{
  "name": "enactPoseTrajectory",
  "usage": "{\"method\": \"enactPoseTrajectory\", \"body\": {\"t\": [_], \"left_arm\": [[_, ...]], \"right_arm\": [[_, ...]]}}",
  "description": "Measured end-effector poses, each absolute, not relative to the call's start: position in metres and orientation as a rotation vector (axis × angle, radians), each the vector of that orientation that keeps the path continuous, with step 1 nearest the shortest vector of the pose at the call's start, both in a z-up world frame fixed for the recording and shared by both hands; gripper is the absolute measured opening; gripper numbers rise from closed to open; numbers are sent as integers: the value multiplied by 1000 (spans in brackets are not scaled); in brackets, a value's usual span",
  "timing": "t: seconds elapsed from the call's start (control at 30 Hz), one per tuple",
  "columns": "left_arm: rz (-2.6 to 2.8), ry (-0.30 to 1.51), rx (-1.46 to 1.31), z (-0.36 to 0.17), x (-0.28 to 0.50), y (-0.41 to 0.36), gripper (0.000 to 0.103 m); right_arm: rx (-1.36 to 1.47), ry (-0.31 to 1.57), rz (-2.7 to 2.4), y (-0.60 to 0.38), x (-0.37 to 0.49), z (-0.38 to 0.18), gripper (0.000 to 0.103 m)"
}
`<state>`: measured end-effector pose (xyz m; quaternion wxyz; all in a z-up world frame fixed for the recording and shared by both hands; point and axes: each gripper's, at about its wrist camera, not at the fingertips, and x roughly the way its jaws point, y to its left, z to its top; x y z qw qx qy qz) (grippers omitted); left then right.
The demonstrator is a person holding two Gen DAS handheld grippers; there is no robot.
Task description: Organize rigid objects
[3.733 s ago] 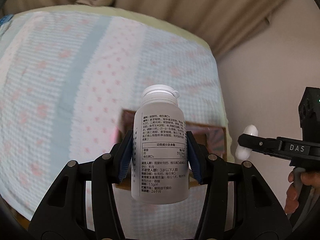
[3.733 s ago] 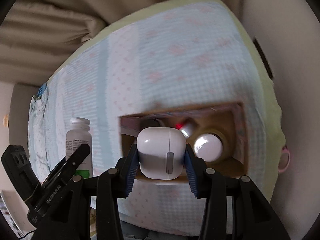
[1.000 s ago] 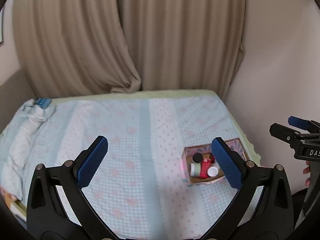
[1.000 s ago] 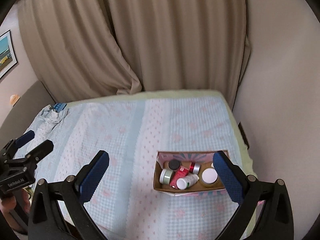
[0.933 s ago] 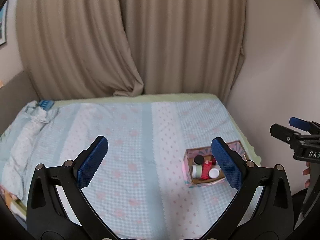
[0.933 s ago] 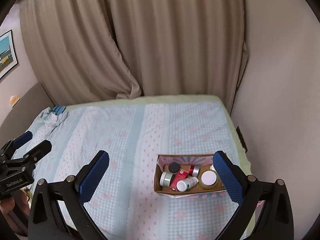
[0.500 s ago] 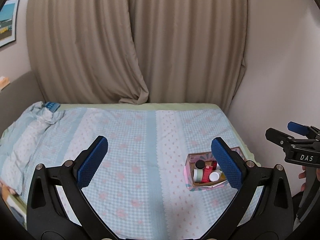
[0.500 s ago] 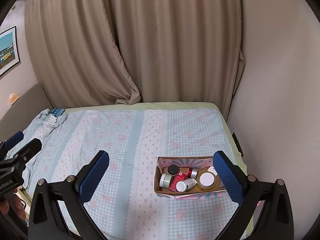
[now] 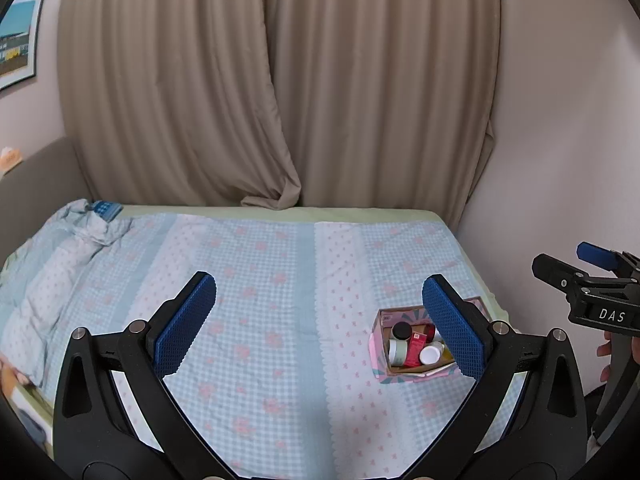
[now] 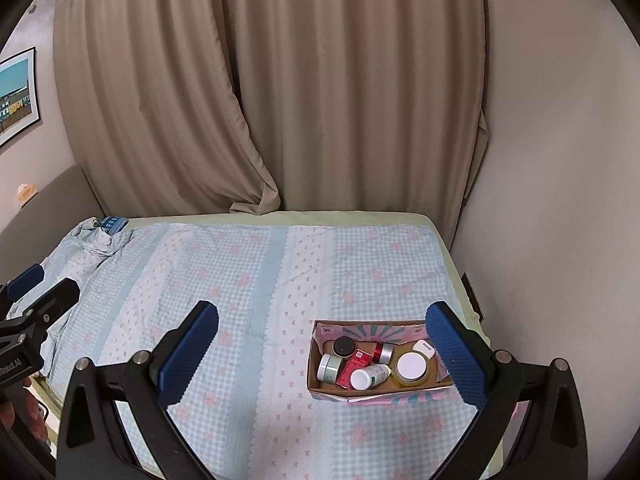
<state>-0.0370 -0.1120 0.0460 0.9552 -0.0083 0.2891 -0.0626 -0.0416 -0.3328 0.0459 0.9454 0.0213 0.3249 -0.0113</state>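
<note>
Both the left hand-held gripper (image 9: 320, 328) and right hand-held gripper (image 10: 322, 350) now hang wide open and empty, pulled back from the open cardboard box (image 10: 320, 376) on the checked blue bed (image 10: 240, 280). The white pill bottle (image 10: 368, 376) and small white case (image 10: 423, 347) they carried lie inside the box, so sorting looks finished.

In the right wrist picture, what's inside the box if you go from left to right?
Inside the cardboard box, left to right: pale green jar → red box → white bottle lying down → big jar with the white lid. The black-lidded and silver-red jars sit farther back, so I left them out.
</note>
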Motion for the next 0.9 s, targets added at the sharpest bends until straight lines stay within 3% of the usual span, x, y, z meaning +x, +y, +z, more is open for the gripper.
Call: {"method": "enactPoseTrajectory", "body": {"t": [0.9], "left_arm": [[-142, 602, -18, 44, -31, -111, 103]], "right_arm": [[44, 662, -42, -332, -33, 47, 103]]}}
